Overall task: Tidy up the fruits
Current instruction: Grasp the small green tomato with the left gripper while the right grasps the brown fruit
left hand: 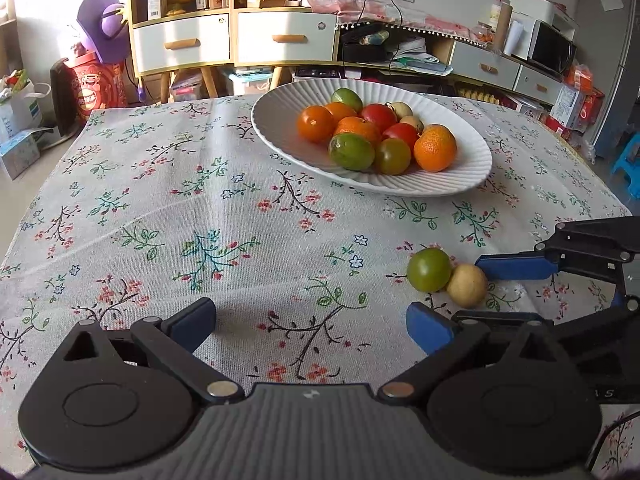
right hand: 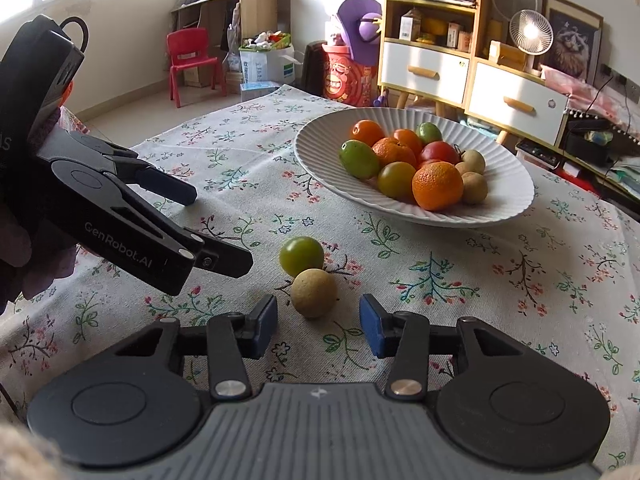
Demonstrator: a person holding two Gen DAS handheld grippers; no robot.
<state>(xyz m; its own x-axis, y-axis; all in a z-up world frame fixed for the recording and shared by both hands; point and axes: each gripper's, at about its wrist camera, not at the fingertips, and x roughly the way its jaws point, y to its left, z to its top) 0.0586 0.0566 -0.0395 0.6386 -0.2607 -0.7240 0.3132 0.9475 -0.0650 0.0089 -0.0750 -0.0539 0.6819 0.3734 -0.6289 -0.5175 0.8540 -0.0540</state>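
Two loose fruits on floral tablecloth, both tongs open, empty, cluttered room.

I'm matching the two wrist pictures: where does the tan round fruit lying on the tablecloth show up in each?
Left wrist view: tan fruit lower right, touching the green fruit.
Right wrist view: tan fruit bottom centre, just ahead of the right gripper.
Shared landmark: white ribbed plate.

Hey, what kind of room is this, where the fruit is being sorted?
Most likely a lived-in home living or dining room: a floral tablecloth under a white ribbed fruit plate, a wooden shelf cabinet with white drawers, and a red child's chair.
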